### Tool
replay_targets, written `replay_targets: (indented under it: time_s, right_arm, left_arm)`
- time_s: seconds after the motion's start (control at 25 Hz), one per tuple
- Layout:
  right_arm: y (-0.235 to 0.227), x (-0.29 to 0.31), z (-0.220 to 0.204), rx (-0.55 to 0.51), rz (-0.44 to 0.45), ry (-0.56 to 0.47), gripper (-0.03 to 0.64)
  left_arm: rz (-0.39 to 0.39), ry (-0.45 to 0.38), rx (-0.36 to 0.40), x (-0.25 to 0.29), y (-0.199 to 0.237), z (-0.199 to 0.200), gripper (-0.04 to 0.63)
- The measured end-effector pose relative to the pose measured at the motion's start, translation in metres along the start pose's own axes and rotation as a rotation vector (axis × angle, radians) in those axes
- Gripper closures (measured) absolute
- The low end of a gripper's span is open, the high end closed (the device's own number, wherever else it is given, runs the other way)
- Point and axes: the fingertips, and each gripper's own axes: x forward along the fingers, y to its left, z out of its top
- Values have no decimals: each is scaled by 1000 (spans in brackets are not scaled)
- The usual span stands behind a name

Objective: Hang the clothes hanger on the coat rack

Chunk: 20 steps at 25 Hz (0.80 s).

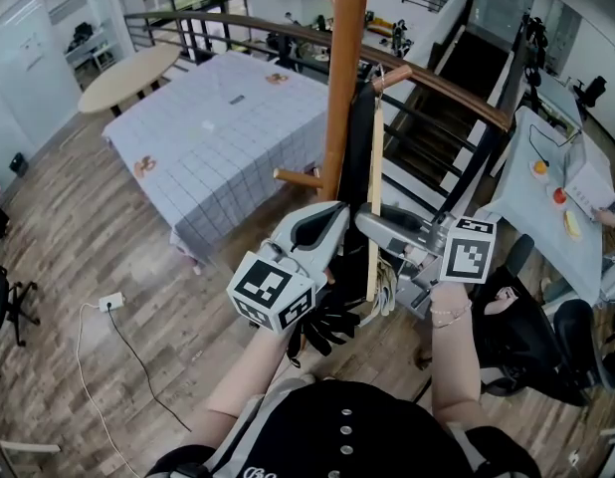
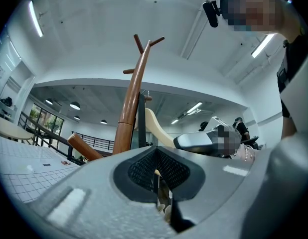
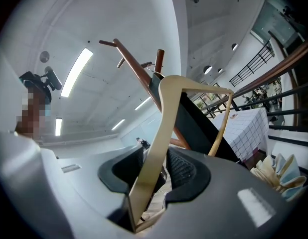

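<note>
The hanger (image 3: pixel 161 133) seemed already hung from a peg (image 1: pixel 392 76) of the coat rack (image 1: pixel 344 78) (its hook was hard to make out). The right claw (image 3: pixel 156 169) stood released around its arm, and the left claw (image 2: pixel 156 171) was clenched on nothing. Likely only the withdrawal was left.

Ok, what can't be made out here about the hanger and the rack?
Head view: the upper edge cuts off the top of the coat rack; the left gripper hides its base.
Right gripper view: the clothes hanger: hook too small to show whether it sits on a peg.
Right gripper: the hanger's arm stands between the jaws; pressed or loose, unclear.
Left gripper view: jaws together; the pale sliver between them is unidentifiable.
</note>
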Motion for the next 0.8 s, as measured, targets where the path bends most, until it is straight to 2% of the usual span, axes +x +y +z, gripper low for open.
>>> replay_targets:
  time_s: [0.56, 0.8]
  right_arm:
    - [-9, -2, -11, -3, -36, -26, 463]
    - [-6, -10, -13, -33, -69, -51, 457]
  left_arm:
    - [7, 23, -89, -9, 1, -21, 597]
    - [-4, 20, -90, -12, -7, -19, 597]
